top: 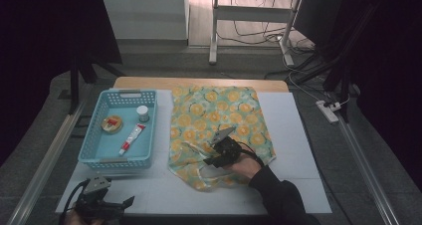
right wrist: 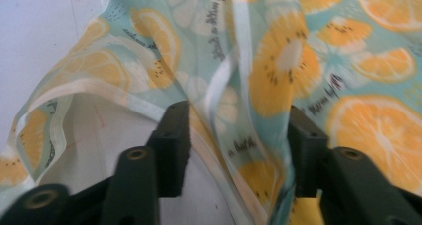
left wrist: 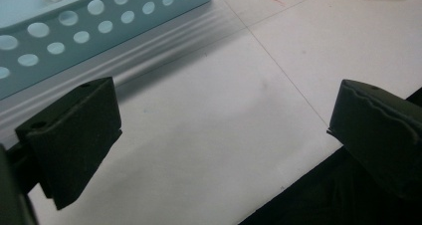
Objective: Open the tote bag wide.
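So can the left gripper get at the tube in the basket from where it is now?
Probably yes: the left gripper is open just outside the basket, whose top is open, and the tube lies uncovered inside; it must clear the near wall.

Lab: dark curtains [top: 40, 46], rig rails [top: 42, 155], floor cables [top: 259, 33], power strip [top: 328, 110].

The basket [top: 94, 144] is sitting on the left of the surface [top: 293, 135], holding 1 tube [top: 132, 138], 1 tin [top: 112, 124] and 1 small jar [top: 143, 113]. The cloth bag [top: 234, 115] is lying just right of it. The right hand-held gripper [top: 219, 153] is resting on the bag's near part; the left hand-held gripper [top: 117, 205] is lying before the basket.
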The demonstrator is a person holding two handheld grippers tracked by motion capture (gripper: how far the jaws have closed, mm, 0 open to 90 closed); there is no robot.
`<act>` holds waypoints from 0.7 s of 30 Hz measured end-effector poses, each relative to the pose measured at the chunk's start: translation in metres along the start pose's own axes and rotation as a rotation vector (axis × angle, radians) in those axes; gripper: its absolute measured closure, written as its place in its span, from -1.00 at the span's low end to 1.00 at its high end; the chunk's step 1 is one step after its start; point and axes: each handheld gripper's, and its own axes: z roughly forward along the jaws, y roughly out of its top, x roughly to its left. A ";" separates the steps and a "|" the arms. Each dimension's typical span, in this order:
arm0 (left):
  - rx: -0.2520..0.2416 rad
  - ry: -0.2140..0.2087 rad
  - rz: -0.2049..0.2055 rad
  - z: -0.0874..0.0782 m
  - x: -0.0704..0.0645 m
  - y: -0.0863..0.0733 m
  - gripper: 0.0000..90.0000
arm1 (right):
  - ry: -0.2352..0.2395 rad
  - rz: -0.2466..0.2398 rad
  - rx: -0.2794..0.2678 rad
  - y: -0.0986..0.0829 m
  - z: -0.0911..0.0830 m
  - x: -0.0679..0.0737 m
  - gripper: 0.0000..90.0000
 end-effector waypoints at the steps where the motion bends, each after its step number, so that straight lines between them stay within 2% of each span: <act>1: 0.000 0.000 0.000 0.000 0.000 0.000 -1.00 | 0.000 0.000 0.000 0.000 0.000 0.000 0.27; 3: -0.002 0.000 0.000 0.000 0.000 0.000 -1.00 | -0.008 -0.023 0.015 0.004 0.002 0.001 0.51; 4: -0.002 0.000 0.000 0.000 0.000 0.000 -1.00 | -0.008 -0.023 0.015 0.004 0.002 0.001 0.51; 6: -0.002 0.000 0.001 0.000 0.000 0.000 -1.00 | -0.010 -0.029 0.017 0.005 0.003 0.000 0.67; 8: -0.003 0.000 0.001 0.000 0.000 0.000 -1.00 | 0.009 -0.039 0.019 0.005 0.003 0.000 0.92; 9: -0.003 0.000 0.000 0.000 0.000 0.000 -1.00 | 0.012 -0.044 0.022 0.005 0.004 0.002 0.98; 15: -0.004 0.000 -0.002 0.000 0.000 0.000 -1.00 | 0.022 -0.028 0.025 0.006 0.003 0.001 0.99; 21: -0.003 0.000 -0.004 0.000 0.000 0.000 -1.00 | 0.004 0.002 -0.040 0.013 -0.010 -0.003 0.99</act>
